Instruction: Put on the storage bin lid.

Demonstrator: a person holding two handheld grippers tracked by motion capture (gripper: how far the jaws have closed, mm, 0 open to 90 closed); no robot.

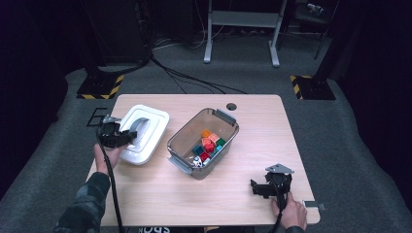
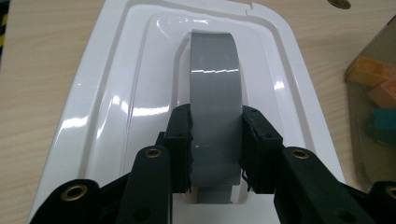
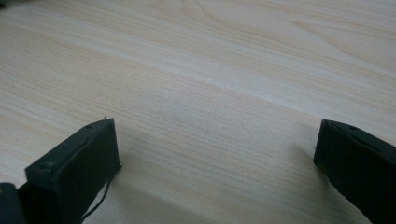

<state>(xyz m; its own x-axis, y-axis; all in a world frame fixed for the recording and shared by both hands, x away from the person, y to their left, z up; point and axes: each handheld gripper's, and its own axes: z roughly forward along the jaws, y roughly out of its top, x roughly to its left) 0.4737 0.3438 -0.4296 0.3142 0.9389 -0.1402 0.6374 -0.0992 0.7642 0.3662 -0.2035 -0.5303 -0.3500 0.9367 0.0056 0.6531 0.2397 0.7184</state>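
Note:
A white lid point(image 1: 154, 125) point(image 2: 116, 93) with a grey arched handle point(image 1: 141, 126) point(image 2: 215, 84) is at the left of the wooden table point(image 1: 262, 126). My left gripper point(image 1: 131, 136) point(image 2: 215, 140) is shut on the near end of that handle, one pad on each side. Whether the lid is off the table I cannot tell. To its right stands a clear grey box point(image 1: 180, 141) point(image 2: 373, 93), uncovered, with several coloured bricks point(image 1: 210, 143) inside. My right gripper point(image 1: 255, 188) point(image 3: 217, 149) stays low over bare wood at the front right, jaws wide open with nothing between them.
The table has a round cable hole point(image 1: 231, 106) near its back edge. Grey latches point(image 1: 226, 116) stick out at both ends of the box. Cables and a metal frame point(image 1: 243, 29) are on the floor behind the table.

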